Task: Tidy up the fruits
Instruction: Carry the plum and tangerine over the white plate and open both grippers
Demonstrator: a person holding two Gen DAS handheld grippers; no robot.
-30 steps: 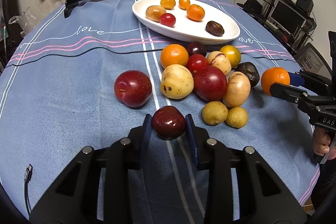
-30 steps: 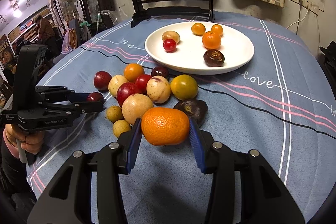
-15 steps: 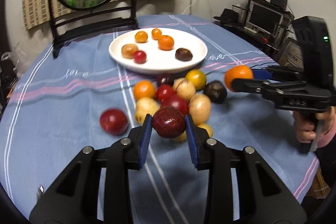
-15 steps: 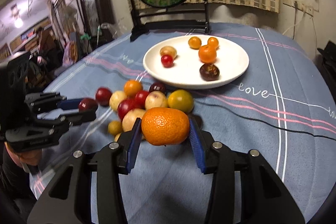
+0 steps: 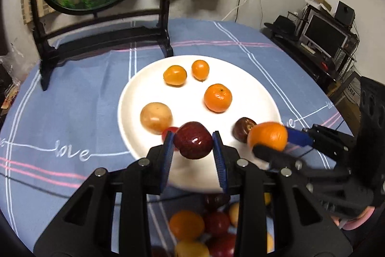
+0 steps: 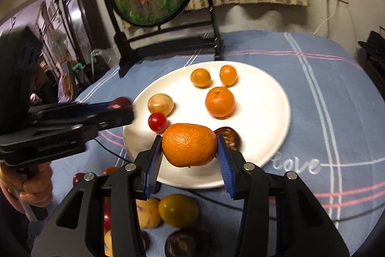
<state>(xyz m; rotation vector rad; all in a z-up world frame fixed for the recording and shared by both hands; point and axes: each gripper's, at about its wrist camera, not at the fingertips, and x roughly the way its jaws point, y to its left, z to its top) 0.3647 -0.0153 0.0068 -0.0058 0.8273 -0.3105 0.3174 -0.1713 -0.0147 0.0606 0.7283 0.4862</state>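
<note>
fruit is being carried in both tools. the left tool [image 5: 193, 145] is gripping a dark red plum [image 5: 193, 143] between its blue pads, hanging over the near rim of the white plate [image 5: 262, 90]. the right tool [image 6: 189, 148] is clamping a large orange [image 6: 189, 144] the same way, also above the plate's near edge. on the plate are lying a mandarin [image 6: 220, 101], two small orange fruits, a pale yellow fruit [image 6: 160, 103], a cherry tomato [image 6: 157, 121] and a dark brown fruit [image 6: 228, 136]. unsorted fruit is waiting on the blue surface [image 6: 336, 93] below the tools.

risks, as judged: the two tools are working close together and could be knocking each other on release; round fruit dropped from height could be rolling off the shallow rim or striking the tomato and brown fruit directly beneath.
</note>
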